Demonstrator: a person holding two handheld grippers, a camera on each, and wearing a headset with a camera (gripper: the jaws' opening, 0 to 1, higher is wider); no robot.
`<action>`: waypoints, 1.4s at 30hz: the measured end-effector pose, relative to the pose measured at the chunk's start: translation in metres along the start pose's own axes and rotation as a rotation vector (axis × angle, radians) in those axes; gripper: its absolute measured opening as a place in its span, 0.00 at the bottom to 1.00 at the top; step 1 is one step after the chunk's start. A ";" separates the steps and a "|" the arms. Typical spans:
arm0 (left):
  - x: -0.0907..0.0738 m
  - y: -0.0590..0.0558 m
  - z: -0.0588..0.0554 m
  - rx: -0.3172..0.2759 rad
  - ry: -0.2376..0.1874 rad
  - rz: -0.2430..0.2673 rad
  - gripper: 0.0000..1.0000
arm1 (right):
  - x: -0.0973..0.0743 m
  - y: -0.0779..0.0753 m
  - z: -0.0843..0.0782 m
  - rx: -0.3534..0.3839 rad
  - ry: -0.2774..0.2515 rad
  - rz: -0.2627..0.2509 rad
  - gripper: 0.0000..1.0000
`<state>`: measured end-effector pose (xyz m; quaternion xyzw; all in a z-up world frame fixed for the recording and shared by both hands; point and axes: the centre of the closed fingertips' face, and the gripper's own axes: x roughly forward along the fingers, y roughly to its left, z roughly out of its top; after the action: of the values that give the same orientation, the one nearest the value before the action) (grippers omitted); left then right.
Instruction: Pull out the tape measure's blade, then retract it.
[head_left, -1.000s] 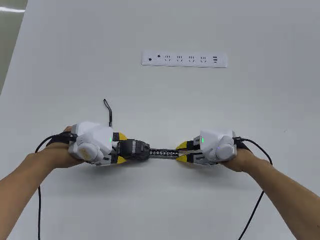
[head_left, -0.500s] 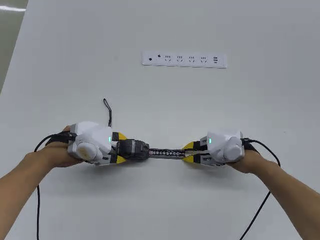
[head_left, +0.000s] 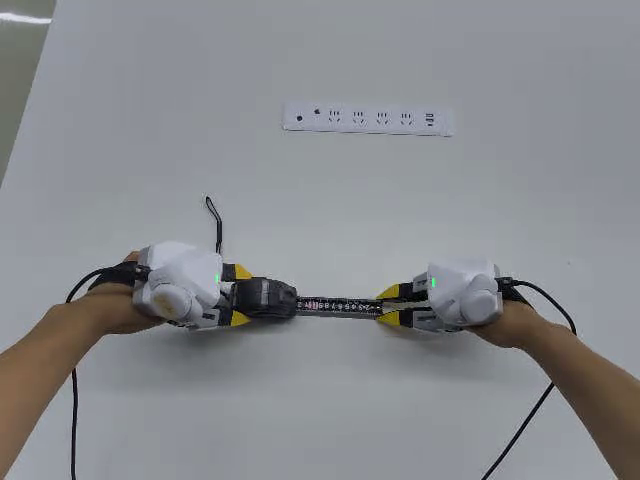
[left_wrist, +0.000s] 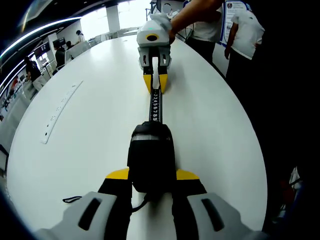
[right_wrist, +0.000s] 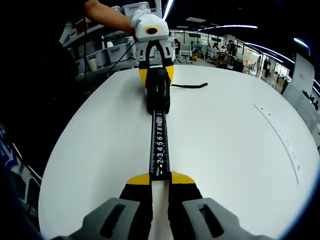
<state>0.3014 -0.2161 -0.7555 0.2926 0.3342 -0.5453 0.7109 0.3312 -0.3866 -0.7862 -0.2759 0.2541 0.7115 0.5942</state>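
Low and left of centre in the head view, the left gripper (head_left: 240, 296) is clenched on the tape measure (head_left: 267, 298), whose dark, rounded case sits between its yellow-tipped jaws, resting on the white table (head_left: 320, 210). A thin black strap (head_left: 215, 222) lies just above it. From the case the blade (head_left: 340, 305) runs right, black with white numerals, straight and low over the table. Its far end is pinched in the right gripper (head_left: 392, 305), low right of centre. A power strip (head_left: 368, 118) lies at upper centre.
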 end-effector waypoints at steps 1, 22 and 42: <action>0.000 0.000 0.000 -0.001 0.000 0.000 0.26 | -0.002 0.000 -0.002 0.002 0.002 -0.002 0.07; 0.000 0.000 0.000 0.003 0.000 0.001 0.26 | -0.019 -0.003 -0.015 0.001 0.013 -0.004 0.07; 0.001 0.001 0.001 -0.004 -0.003 -0.003 0.26 | -0.036 -0.007 -0.034 0.012 0.036 -0.002 0.07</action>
<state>0.3028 -0.2173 -0.7557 0.2901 0.3345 -0.5460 0.7112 0.3460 -0.4346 -0.7858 -0.2852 0.2689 0.7044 0.5917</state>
